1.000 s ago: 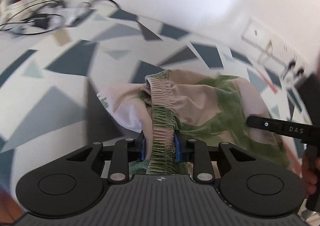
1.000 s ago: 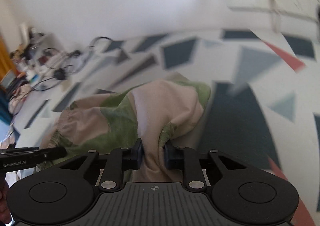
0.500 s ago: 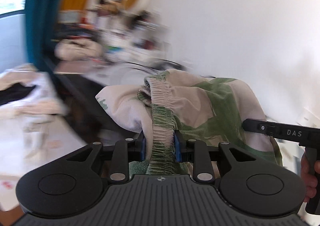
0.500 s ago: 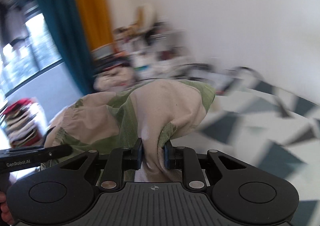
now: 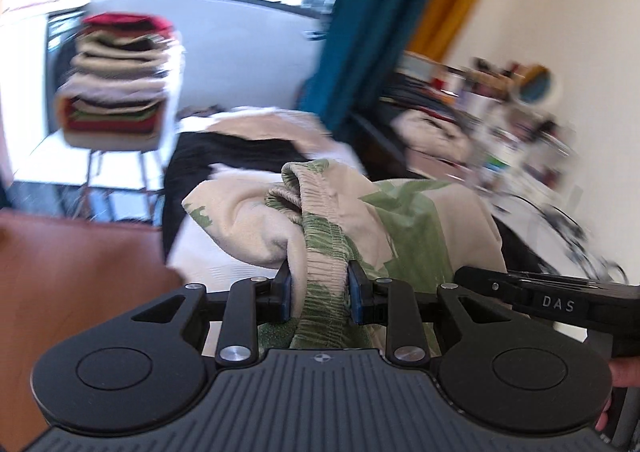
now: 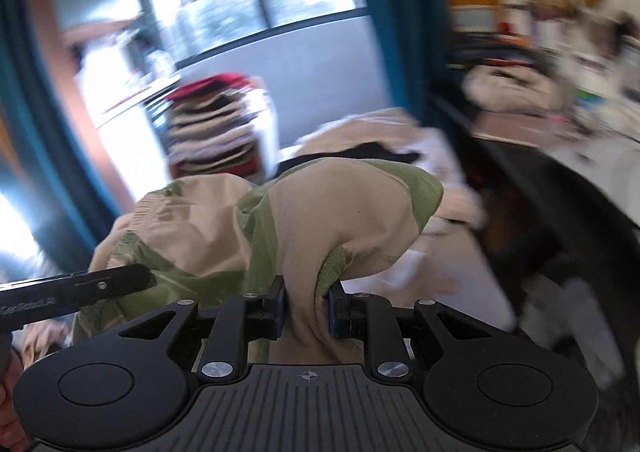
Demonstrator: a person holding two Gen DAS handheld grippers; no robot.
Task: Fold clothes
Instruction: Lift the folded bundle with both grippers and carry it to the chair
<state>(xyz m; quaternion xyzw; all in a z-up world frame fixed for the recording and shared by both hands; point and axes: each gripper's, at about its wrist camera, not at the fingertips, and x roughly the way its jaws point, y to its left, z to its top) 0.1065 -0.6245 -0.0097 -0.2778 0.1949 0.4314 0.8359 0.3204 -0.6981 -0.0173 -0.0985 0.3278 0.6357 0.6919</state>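
Observation:
A beige and green patterned garment (image 5: 404, 220) with an elastic waistband hangs bunched in the air between both grippers. My left gripper (image 5: 319, 294) is shut on the gathered waistband. My right gripper (image 6: 306, 310) is shut on a fold of the same garment (image 6: 320, 212) at its other end. The right gripper's black body (image 5: 560, 302) shows at the right of the left wrist view, and the left gripper's body (image 6: 76, 288) at the left of the right wrist view.
A tall stack of folded clothes (image 5: 116, 92) sits on a stool by the window. A heap of beige, black and white clothes (image 5: 256, 140) lies beyond the garment. A teal curtain (image 5: 356, 24) and a cluttered shelf (image 5: 500, 124) stand to the right. Wooden floor (image 5: 60, 252) at left.
Both grippers have swung round with the garment, from facing the patterned bed surface and white wall to facing the window, the clothes stack and the heap. Their hold on the garment is unchanged.

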